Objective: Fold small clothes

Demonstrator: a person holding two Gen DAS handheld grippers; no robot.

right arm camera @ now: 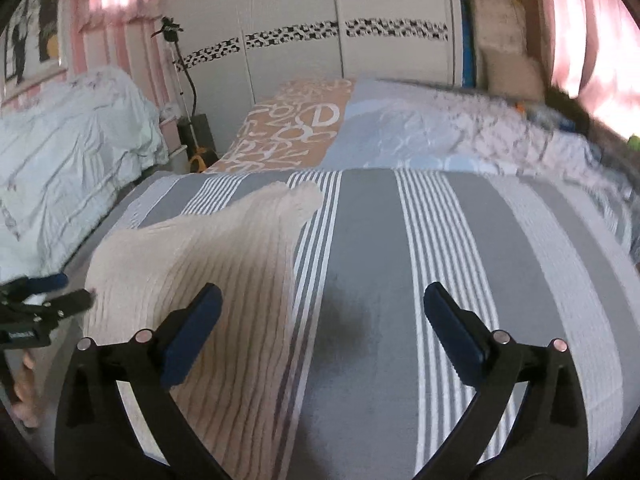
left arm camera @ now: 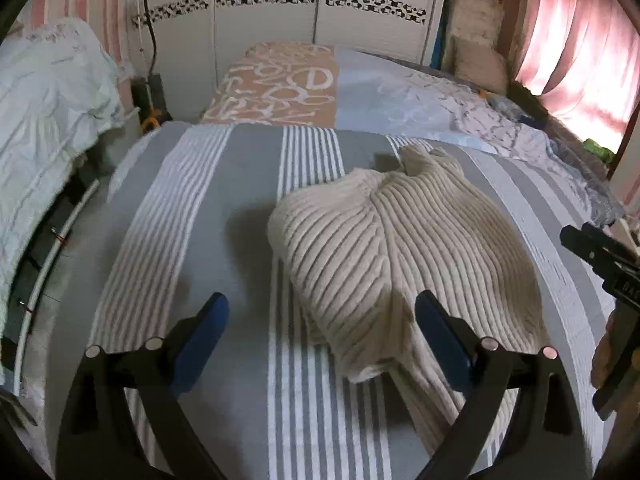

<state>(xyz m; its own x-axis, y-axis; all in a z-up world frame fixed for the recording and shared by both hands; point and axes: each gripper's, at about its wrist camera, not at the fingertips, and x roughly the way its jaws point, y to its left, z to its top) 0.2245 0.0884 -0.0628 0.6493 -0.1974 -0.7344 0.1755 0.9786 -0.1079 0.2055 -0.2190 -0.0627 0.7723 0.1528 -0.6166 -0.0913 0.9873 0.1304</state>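
A cream ribbed knit garment (left arm camera: 400,256) is seen centre frame on the grey-and-white striped bed cover (left arm camera: 248,208). The left hand-held gripper (left arm camera: 322,320) and right hand-held gripper (right arm camera: 322,312) are held wide, empty. A letter "D" is read on the orange lettered blanket (left arm camera: 280,80), upper centre.

A bed (left arm camera: 248,216) covered with a grey and white striped spread is seen in front of a white wardrobe (left arm camera: 320,8) crossed by a black patterned band. Pink curtains (left arm camera: 576,48), lit from behind, hang at the right. What may be rumpled pale bedding (left arm camera: 48,112) is heaped at the left.
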